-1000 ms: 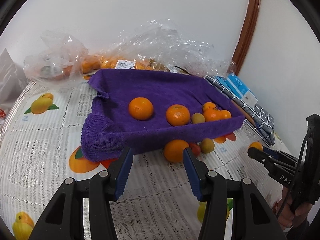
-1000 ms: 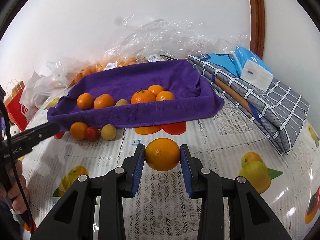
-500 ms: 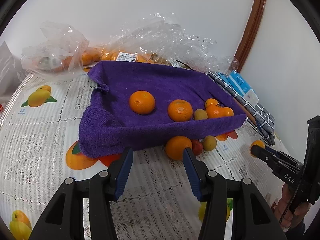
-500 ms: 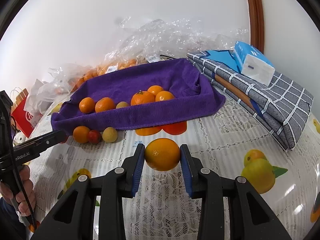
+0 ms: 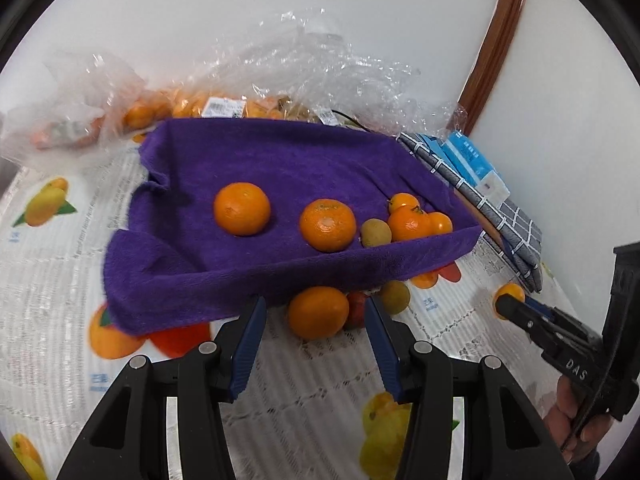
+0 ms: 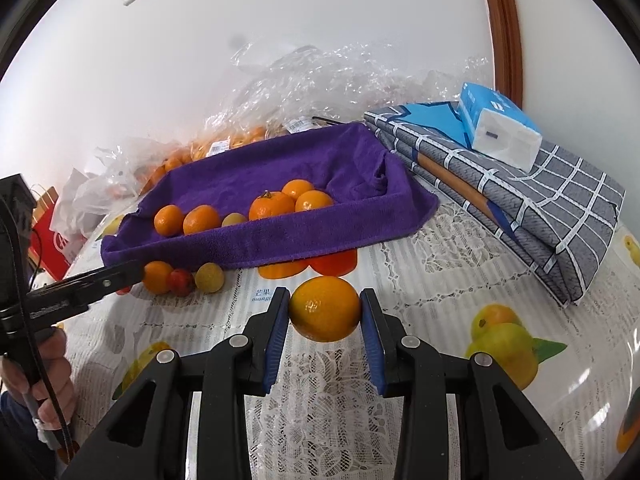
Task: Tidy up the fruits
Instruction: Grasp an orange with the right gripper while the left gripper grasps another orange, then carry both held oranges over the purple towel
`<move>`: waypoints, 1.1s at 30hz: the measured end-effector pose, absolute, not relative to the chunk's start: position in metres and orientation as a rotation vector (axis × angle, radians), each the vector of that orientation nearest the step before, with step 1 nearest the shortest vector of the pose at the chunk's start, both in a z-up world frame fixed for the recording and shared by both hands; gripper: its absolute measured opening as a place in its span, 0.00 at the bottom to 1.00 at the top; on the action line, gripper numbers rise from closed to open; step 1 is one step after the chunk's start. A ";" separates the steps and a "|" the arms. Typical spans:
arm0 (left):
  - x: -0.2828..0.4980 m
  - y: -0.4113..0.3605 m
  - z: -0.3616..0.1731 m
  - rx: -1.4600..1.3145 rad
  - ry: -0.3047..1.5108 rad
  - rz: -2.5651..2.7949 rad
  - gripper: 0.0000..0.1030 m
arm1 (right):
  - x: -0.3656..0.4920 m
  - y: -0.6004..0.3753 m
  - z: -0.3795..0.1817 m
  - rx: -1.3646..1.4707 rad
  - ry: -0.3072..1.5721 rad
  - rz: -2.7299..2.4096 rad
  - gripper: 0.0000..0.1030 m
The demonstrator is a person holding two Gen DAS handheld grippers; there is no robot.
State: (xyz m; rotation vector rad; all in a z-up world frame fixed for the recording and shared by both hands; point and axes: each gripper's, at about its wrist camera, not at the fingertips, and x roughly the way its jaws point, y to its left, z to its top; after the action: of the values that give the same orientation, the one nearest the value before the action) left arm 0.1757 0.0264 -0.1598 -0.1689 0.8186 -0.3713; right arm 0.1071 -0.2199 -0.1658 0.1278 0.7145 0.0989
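Note:
A purple towel-lined tray (image 5: 288, 160) (image 6: 280, 168) holds several oranges and a small yellow-green fruit. On the tablecloth in front of it lie an orange (image 5: 318, 312) (image 6: 158, 276), a small red fruit (image 5: 357, 312) (image 6: 181, 281) and a yellow-green fruit (image 5: 395, 297) (image 6: 209, 277). My left gripper (image 5: 314, 320) is open, its fingers on either side of that orange, close to it. My right gripper (image 6: 325, 310) is shut on an orange (image 6: 325, 308) and holds it above the tablecloth; it also shows in the left wrist view (image 5: 508, 296).
Clear plastic bags (image 5: 312, 64) with more oranges lie behind the tray. A folded grey checked cloth (image 6: 520, 196) with a blue tissue pack (image 6: 498, 126) sits to the right. A red bag (image 6: 52, 236) stands at far left. The fruit-print tablecloth (image 6: 420, 264) covers the table.
My left gripper has moved forward toward the loose orange in front of the tray, which now lies between its open fingers. My right gripper has risen slightly with its orange.

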 end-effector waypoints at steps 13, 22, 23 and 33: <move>0.178 0.043 -0.161 -0.312 0.794 -0.409 0.32 | 0.111 -0.212 -0.170 0.108 0.739 0.141 0.34; 0.161 0.053 -0.126 -0.328 0.669 -0.423 0.32 | 0.118 -0.209 -0.142 0.104 0.691 0.133 0.34; 0.162 0.054 -0.122 -0.332 0.665 -0.419 0.32 | 0.121 -0.206 -0.134 0.087 0.675 0.133 0.34; 0.201 0.061 -0.087 -0.299 0.583 -0.296 0.32 | 0.165 -0.189 -0.097 0.046 0.587 0.166 0.34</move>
State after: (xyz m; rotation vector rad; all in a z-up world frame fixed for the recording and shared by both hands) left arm 0.2007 0.0606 -0.0873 -0.2988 0.5832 -0.2959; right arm 0.1653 -0.1886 -0.0966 0.0465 0.5868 0.1661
